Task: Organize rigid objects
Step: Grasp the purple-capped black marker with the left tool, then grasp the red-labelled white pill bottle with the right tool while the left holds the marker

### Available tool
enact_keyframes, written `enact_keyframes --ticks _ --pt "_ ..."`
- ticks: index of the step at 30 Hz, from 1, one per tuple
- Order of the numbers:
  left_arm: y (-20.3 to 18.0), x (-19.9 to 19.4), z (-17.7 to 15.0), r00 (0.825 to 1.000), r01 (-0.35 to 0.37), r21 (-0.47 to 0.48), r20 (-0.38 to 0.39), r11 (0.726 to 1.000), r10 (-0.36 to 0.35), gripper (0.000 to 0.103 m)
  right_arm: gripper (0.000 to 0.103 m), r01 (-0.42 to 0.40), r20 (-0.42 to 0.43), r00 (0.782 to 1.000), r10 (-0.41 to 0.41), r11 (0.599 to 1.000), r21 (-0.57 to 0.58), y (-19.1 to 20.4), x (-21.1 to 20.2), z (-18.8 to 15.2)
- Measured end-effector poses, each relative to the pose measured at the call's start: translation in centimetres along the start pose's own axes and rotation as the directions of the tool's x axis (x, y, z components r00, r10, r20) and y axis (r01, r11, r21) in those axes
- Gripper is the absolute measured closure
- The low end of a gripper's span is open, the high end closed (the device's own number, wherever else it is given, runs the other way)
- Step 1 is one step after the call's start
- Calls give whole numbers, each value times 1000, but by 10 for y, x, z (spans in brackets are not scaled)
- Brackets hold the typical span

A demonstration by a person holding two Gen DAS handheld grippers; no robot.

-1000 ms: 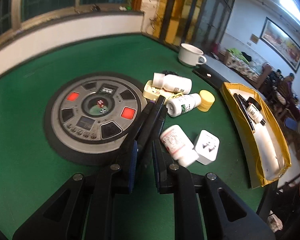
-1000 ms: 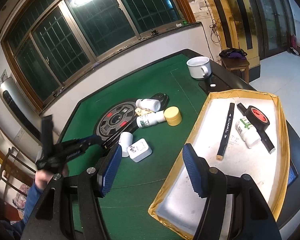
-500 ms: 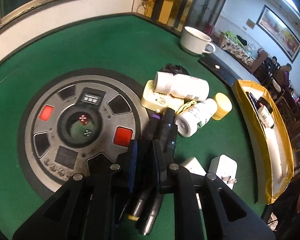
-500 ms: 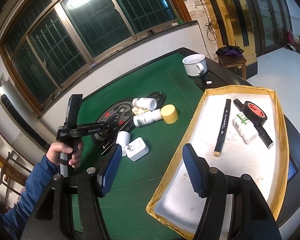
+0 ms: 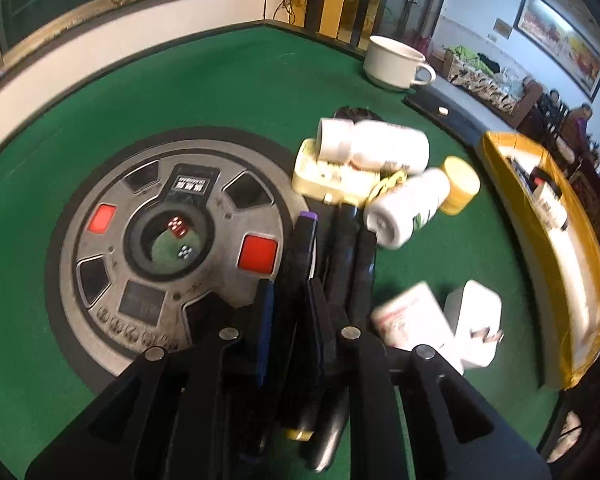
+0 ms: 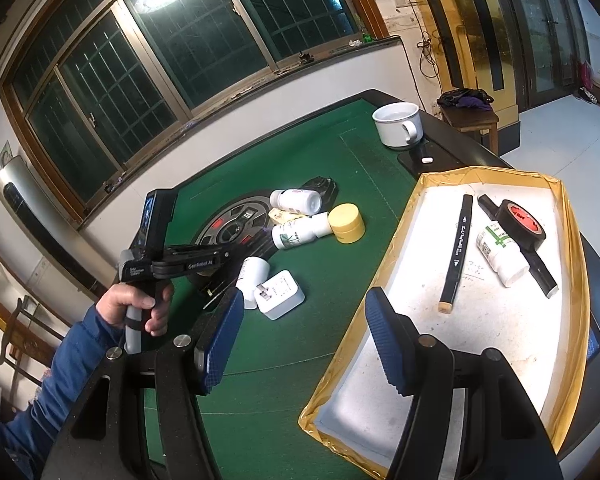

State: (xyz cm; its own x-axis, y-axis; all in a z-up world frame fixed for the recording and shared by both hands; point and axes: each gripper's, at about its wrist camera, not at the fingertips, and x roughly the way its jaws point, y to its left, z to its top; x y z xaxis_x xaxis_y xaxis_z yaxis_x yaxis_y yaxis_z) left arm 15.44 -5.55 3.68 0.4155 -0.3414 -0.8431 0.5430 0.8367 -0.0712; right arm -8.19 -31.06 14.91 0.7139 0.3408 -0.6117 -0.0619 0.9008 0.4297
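the left gripper [image 5: 290, 300] hangs low over a bundle of dark markers [image 5: 342, 248] lying on the green table [image 5: 220, 92] beside the round dice panel [image 5: 172, 240]. its jaws are nearly together and just starting to part, with one purple-capped marker [image 5: 305, 240] in line between them; i cannot tell whether the pads touch it. the markers lie side by side and touching, so the likely slip is pinching two at once or nudging one so it rolls into the bottles. the right gripper [image 6: 304, 344] waits with its jaws apart and nothing in them, above the near edge of the yellow tray [image 6: 572, 280].

count on the table: three markers at least, three white bottles [image 5: 408, 208], one yellow jar [image 5: 460, 186], one white plug [image 5: 474, 316], one pale box [image 5: 328, 178], one black case [image 6: 320, 190] and one mug [image 6: 398, 124]. in the tray: two markers, one bottle [image 6: 500, 256] and one roll of tape [image 6: 520, 220].
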Motion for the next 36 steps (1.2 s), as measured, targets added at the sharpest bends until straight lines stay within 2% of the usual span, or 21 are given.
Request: enact_keyframes --ticks 3,6,13,17,19,21,24,28,30,31,36 --pt "0 -2 -12 999 -36 -11 -6 999 36 89 45 -4 -4 1000 4 1000 -4 3 2 -1" --pt "3 -11 -28 999 -41 -30 10 999 41 90 45 -12 -15 1000 11 1000 -12 8 4 -2" --pt "19 -46 -78 996 -84 -177 3 981 85 90 45 -34 -40 999 32 999 -43 24 11 -1" --pt "7 -58 -100 989 -129 -219 40 967 141 90 45 -88 -111 991 81 994 -63 48 33 6" --pt "1 -59 -104 983 -162 -207 52 965 176 90 45 -116 -173 979 104 991 -63 62 55 12" --pt "1 -60 -106 982 -168 -195 57 966 183 90 45 -125 -233 967 108 990 -61 73 79 18" --pt "3 -60 -107 984 -144 -200 77 969 162 91 45 -61 -291 956 31 994 -93 85 115 28" --pt "1 -58 -106 984 -137 -182 87 974 154 91 45 -15 -359 933 -25 994 -109 84 153 38" --pt "1 -59 -107 984 -137 -179 88 974 155 90 51 13 -402 913 -67 991 -135 85 174 42" --pt "1 -59 -107 984 -136 -179 89 974 154 90 58 18 -410 909 -75 990 -143 87 178 41" --pt "0 -59 -107 983 -139 -176 92 975 157 90 59 72 -477 865 -153 980 -184 92 215 41"
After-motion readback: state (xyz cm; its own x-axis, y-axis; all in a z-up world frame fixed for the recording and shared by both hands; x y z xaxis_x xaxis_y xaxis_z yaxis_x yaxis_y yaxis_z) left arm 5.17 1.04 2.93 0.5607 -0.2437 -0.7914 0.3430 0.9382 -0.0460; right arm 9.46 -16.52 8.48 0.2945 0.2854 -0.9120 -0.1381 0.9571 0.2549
